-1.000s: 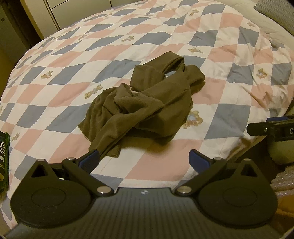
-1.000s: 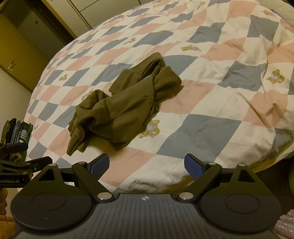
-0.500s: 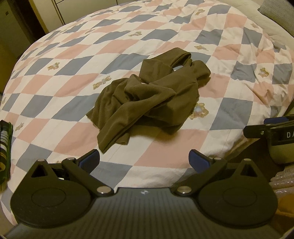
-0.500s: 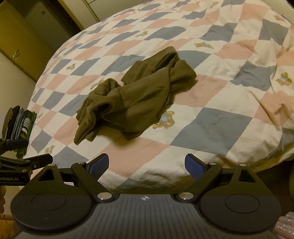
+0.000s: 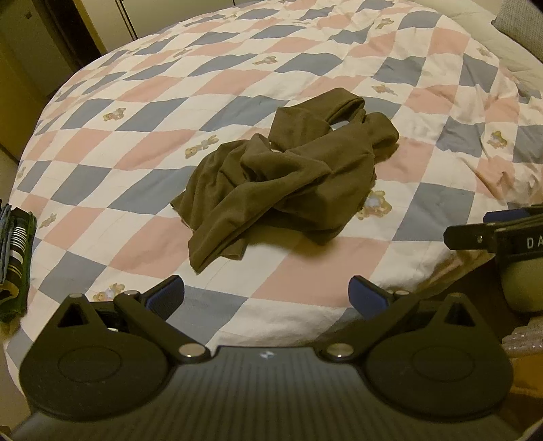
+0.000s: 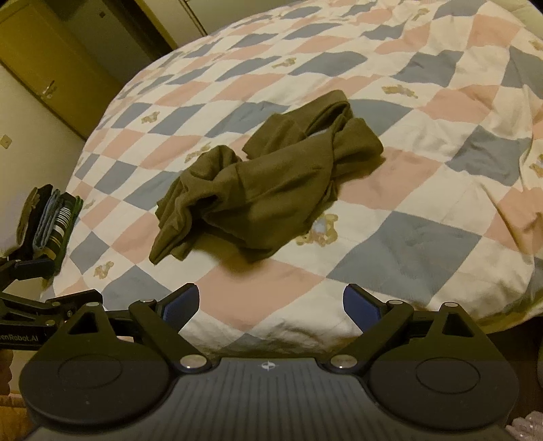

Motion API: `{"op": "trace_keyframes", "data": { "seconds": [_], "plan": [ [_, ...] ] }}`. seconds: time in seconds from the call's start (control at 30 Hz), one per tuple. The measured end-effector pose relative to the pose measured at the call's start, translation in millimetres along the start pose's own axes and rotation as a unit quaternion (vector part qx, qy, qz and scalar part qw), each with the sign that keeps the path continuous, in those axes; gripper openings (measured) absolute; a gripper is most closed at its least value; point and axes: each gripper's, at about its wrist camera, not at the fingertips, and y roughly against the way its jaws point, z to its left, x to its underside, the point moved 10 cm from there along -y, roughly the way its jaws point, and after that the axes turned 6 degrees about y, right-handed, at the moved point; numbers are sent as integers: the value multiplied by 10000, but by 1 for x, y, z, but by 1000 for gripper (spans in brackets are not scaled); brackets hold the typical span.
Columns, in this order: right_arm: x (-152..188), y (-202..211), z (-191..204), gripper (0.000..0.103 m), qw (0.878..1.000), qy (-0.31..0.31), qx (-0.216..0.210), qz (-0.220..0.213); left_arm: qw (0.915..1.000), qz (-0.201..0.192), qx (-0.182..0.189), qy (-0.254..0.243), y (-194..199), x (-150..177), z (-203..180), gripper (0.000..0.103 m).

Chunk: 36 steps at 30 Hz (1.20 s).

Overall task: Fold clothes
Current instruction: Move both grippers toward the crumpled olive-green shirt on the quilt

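An olive-brown garment [image 5: 285, 176] lies crumpled in a heap on the checked quilt [image 5: 142, 159]; the right wrist view shows the same garment [image 6: 264, 186] on the quilt [image 6: 424, 237]. My left gripper [image 5: 268, 298] hovers over the bed's near edge, short of the heap, open and holding nothing. My right gripper [image 6: 271, 305] is likewise open and bare, back from the cloth. Each gripper shows at the side of the other's view: the right one [image 5: 492, 230] and the left one [image 6: 40, 305].
A stack of folded clothes [image 5: 13, 261] sits at the bed's left edge, also seen as the folded stack [image 6: 51, 224]. A grey pillow [image 5: 519, 20] lies at the far right. A wooden door [image 6: 51, 68] and cabinets [image 5: 152, 13] stand beyond the bed.
Both grippers have drawn back and turned slightly left, so the garment now sits further off and more to the right in each view. The garment itself has not moved.
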Motion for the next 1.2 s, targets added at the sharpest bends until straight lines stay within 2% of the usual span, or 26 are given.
{"op": "trace_keyframes", "data": {
  "seconds": [0.67,0.97,1.2],
  "plan": [
    [-39,-3,-29,95,9996,202,-190,-34,9997,64,-182,174,-9,-23,-23,102],
    [-55,-20,-43,96,9989,295,-307,203,9986,279,-279,346,-26,-35,-29,102],
    [-65,-39,-68,96,9982,251,-286,464,9981,432,-211,374,-47,-45,-46,102]
  ]
}}
